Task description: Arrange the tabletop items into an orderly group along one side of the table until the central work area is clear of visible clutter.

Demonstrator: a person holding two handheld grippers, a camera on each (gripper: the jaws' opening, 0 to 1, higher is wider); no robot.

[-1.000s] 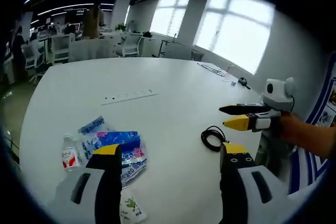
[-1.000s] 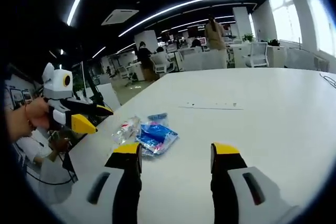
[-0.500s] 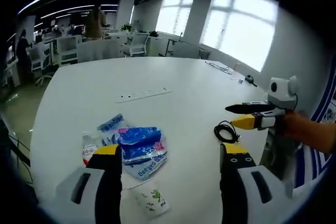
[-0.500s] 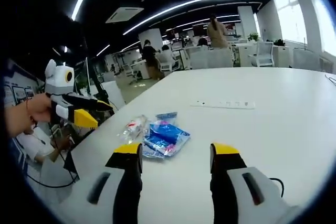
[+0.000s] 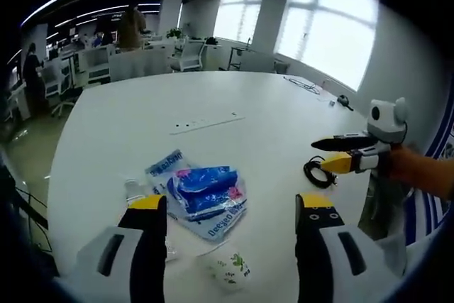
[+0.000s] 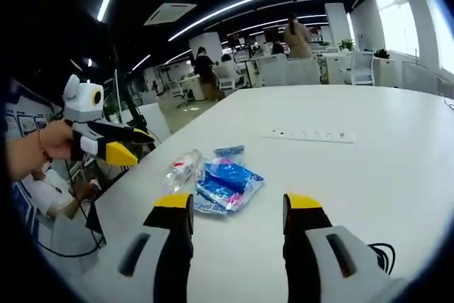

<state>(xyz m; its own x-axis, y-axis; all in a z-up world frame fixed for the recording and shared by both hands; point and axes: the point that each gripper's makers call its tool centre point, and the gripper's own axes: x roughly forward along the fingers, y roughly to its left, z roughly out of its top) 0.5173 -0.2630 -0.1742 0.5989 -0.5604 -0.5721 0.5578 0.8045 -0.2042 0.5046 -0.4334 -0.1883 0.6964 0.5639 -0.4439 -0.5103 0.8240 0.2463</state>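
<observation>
Both tongs (image 5: 227, 211) (image 6: 230, 207) wide, holding nil.

White bench (image 5: 142, 111). Near one edge: blue plastic packets (image 5: 206, 193), clear bottle (image 6: 181, 168) beside them, small white packet (image 5: 230, 271). Coiled black cable (image 5: 317, 172) apart. Power strip (image 6: 308, 135) toward centre.

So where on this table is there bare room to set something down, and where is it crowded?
Bare white table lies beyond the power strip, and between the blue packets and the black cable. It is crowded near the edge: packets, water bottle and a small wrapped item lie bunched together.
</observation>
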